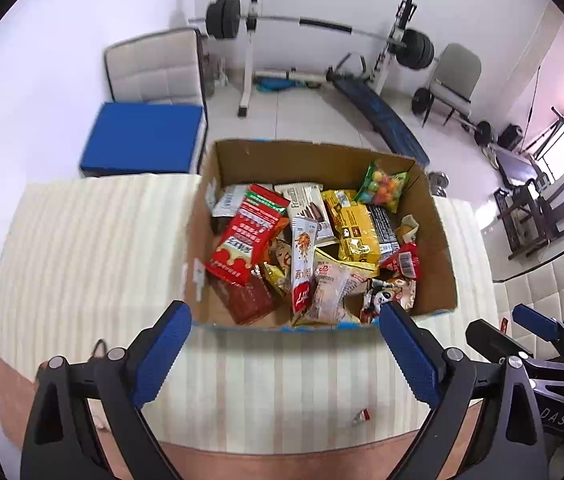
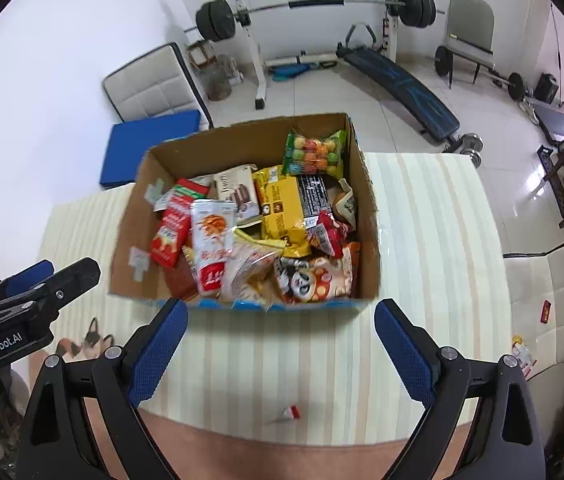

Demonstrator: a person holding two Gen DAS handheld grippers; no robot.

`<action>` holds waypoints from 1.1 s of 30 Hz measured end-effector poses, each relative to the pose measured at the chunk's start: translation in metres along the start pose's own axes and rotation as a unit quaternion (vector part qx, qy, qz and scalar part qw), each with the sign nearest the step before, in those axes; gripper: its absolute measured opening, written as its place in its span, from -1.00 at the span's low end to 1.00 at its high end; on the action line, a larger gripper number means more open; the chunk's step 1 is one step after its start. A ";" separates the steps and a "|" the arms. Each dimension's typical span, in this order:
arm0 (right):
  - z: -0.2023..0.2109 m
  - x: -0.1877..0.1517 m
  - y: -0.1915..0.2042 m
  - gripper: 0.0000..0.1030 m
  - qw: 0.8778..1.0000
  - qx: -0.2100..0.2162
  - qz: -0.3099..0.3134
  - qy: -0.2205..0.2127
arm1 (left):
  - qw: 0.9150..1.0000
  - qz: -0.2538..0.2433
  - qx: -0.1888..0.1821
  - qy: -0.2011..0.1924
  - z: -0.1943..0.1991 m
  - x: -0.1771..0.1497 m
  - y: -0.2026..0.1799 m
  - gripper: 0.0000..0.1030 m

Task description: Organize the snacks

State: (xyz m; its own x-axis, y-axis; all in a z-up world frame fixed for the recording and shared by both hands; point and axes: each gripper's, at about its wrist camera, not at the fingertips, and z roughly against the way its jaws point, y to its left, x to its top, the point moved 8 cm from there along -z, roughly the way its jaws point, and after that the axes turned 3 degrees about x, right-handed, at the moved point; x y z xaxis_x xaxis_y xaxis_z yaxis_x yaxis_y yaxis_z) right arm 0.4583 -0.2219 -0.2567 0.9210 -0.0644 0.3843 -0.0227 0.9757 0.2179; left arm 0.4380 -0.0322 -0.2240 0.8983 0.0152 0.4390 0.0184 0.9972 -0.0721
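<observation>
- Here, a cardboard box (image 1: 242, 160) stands on the bench (image 1: 94, 240), which is covered with a cream striped cloth; the box sits toward the far edge, its top open.
- The box holds a heap of snack packets, filling most of its floor.
- At the box's left wall lies a red packet (image 1: 248, 232), tilted, its upper end resting over a white-and-blue packet.
- Just beside it, in the middle, a narrow white packet with a red base (image 1: 303, 264) lies lengthwise toward the near wall.
- A white wafer packet (image 1: 307, 208) lies behind that, near the far wall.
- A yellow packet (image 1: 355, 236) lies right of centre, touching a dark-backed packet on its right.
- In the far right corner a green bag of coloured balls (image 1: 383, 186) leans against the wall.
- In the near right corner lies a panda-print packet (image 2: 313, 280), partly under other wrappers.
- A small red-and-white scrap (image 1: 361, 416) lies alone on the cloth near the bench's near edge, well apart from the box.
- The left gripper (image 1: 285, 360) hangs above the near edge, jaws released wide, nothing between them.
- The right gripper (image 2: 282, 356) hangs beside it, jaws likewise spread and empty.
</observation>
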 end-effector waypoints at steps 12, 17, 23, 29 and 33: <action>0.118 -0.059 0.030 0.88 0.997 0.009 0.033 -0.066 | 0.999 0.017 0.006 -0.052 0.108 -0.050 0.001 0.87; 0.164 -0.078 0.036 0.88 0.995 0.005 0.041 -0.091 | 0.995 0.020 0.034 -0.087 0.151 -0.061 0.007 0.88; 0.200 -0.089 0.044 0.88 0.993 0.011 0.052 -0.110 | 0.993 0.015 0.040 -0.107 0.182 -0.072 0.005 0.88; 0.225 -0.099 0.051 0.88 0.990 0.004 0.065 -0.124 | 0.992 0.011 0.040 -0.117 0.195 -0.081 -0.001 0.88; 0.227 -0.097 0.052 0.94 0.989 0.001 0.065 -0.132 | 0.990 0.017 0.034 -0.137 0.202 -0.078 -0.004 0.88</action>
State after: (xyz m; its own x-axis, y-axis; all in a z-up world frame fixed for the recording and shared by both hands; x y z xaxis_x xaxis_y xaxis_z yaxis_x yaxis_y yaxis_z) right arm 0.2796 -0.2129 -0.0787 0.7763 0.0083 0.6303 -0.1348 0.9790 0.1530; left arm 0.2793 -0.0224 -0.0772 0.7455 0.0583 0.6639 -0.0479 0.9983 -0.0339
